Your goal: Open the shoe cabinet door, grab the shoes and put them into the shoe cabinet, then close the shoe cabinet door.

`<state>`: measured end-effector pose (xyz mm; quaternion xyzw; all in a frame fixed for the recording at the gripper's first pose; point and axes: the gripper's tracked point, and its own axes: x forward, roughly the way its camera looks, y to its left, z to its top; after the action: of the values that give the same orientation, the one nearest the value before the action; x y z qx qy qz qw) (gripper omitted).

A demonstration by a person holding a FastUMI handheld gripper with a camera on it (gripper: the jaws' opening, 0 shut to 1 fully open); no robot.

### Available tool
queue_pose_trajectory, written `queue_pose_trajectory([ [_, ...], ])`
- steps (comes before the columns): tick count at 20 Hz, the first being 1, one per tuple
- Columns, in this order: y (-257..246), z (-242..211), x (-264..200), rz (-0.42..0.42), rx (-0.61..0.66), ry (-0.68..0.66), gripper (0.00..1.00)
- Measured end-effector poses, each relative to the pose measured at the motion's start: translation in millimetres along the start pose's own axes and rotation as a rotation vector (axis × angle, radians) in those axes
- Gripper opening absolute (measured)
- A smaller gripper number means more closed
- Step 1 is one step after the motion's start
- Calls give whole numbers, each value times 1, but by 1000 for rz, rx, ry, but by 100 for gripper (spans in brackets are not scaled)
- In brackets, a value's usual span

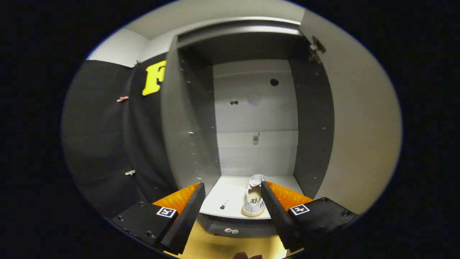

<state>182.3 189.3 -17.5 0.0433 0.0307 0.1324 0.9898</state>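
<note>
Shoe (253, 198) sits on the cabinet (187, 118) floor — right of centre. Door (359, 118) swung right; gripper (231, 196) fingers parted, empty — before the opening.

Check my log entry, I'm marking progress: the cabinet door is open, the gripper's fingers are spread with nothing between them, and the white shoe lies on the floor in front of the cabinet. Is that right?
One detail is off. In the gripper view the white shoe sits inside the shoe cabinet, on its bottom shelf, not on the floor. The rest stands: the door is open and the gripper is spread, holding nothing.
</note>
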Motion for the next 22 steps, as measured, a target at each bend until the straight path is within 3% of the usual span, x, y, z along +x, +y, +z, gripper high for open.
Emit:
queue_pose_trajectory([
  [7,34,19,-146,58,31,-100,98],
  [11,26,27,-215,49,34,-145,98],
  [22,-144,49,-319,-333,-25,-242,98],
])
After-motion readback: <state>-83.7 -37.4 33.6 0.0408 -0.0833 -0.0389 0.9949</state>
